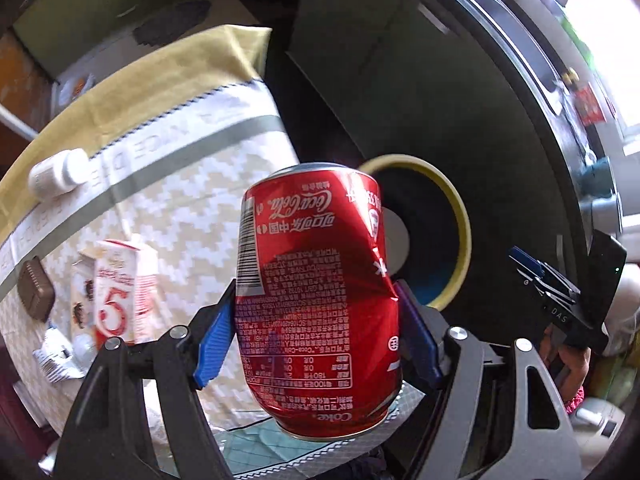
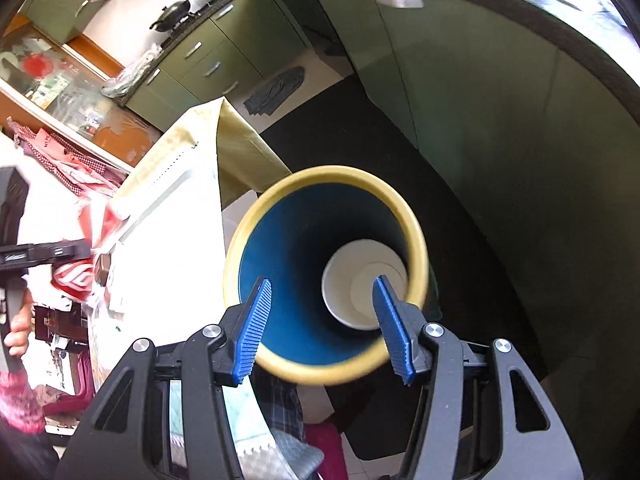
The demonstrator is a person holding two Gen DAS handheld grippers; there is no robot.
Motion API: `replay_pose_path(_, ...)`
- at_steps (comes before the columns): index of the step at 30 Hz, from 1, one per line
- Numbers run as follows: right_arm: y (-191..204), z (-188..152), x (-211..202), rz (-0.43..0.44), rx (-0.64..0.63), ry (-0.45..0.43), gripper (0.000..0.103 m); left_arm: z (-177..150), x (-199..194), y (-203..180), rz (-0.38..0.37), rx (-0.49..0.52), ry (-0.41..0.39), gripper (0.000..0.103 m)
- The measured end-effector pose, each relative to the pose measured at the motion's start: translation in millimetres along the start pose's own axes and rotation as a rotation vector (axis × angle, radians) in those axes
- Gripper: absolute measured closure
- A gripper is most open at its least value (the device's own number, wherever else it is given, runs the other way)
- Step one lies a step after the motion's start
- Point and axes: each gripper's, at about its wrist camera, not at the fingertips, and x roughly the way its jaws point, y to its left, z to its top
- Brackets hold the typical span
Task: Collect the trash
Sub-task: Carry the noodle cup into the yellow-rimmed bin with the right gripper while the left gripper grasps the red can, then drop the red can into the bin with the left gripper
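Note:
My left gripper (image 1: 316,320) is shut on a dented red Coca-Cola can (image 1: 316,300), held upside down in the air beside the table edge. Behind it on the floor stands a blue bin with a yellow rim (image 1: 460,216). In the right wrist view the same bin (image 2: 332,176) is right below my right gripper (image 2: 324,320), which is open and empty above its mouth. A white paper cup (image 2: 360,272) lies at the bin's bottom. The right gripper also shows in the left wrist view (image 1: 548,280).
On the patterned tablecloth (image 1: 180,200) lie a white pill bottle (image 1: 60,172), a red-and-white carton (image 1: 120,292), a brown biscuit (image 1: 36,288) and crumpled wrappers (image 1: 60,356). Green kitchen cabinets (image 2: 460,92) and a dark floor mat (image 2: 460,280) surround the bin.

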Motion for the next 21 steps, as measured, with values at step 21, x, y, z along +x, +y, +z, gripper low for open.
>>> replay_pose_path(21, -38, -73, -95, -0.048, -0.001, -0.066, 0.049, 29, 128, -117, 0.059, 0.166, 0.051, 0.026)
